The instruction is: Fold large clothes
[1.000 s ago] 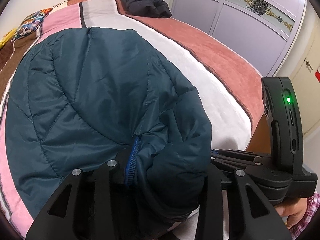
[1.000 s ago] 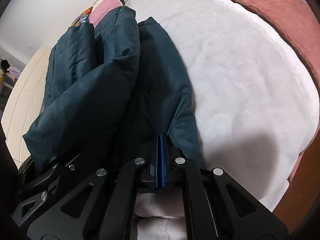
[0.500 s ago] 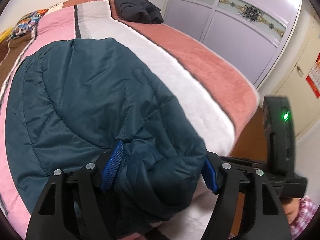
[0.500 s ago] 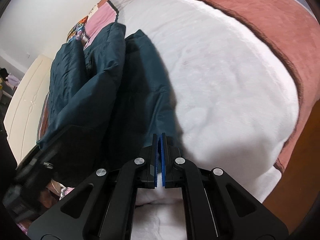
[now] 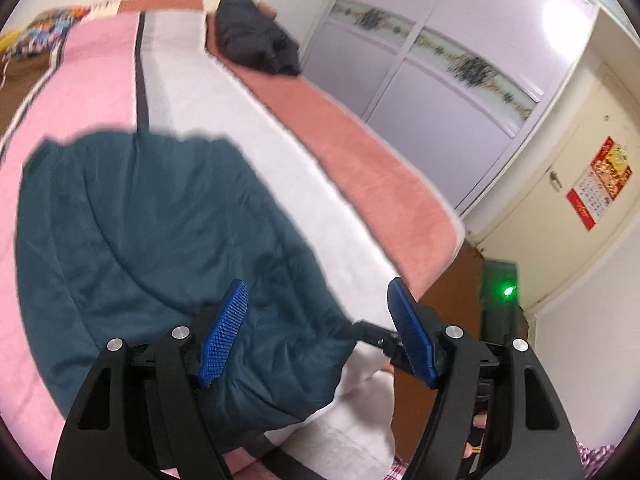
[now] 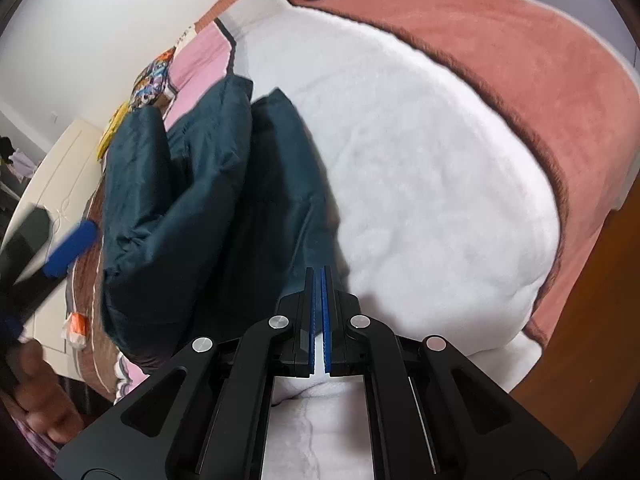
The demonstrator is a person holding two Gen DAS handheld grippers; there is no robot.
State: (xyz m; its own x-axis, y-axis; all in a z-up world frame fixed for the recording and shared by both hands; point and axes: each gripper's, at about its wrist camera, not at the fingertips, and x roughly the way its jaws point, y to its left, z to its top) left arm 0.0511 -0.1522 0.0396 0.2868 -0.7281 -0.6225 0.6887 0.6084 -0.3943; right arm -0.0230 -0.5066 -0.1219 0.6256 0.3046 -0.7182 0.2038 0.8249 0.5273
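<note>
A dark teal quilted jacket (image 5: 152, 236) lies folded on the bed, near its foot edge. It also shows in the right wrist view (image 6: 208, 208) as stacked folded layers. My left gripper (image 5: 316, 320) is open and empty, lifted above the jacket's near right corner. My right gripper (image 6: 320, 300) has its blue pads nearly together with a thin gap, at the jacket's near edge where it meets the white blanket; nothing shows between the pads.
The bed has a pink, white and rust-red striped blanket (image 5: 360, 168). A black garment (image 5: 256, 44) lies at the far end. Lilac wardrobe doors (image 5: 440, 72) and a cream door with a red calendar (image 5: 600, 184) stand to the right. The left gripper shows blurred in the right wrist view (image 6: 60, 252).
My left gripper opened, let go of the jacket's bunched edge and lifted back. My right gripper's pads parted slightly and it drew back from the jacket hem.
</note>
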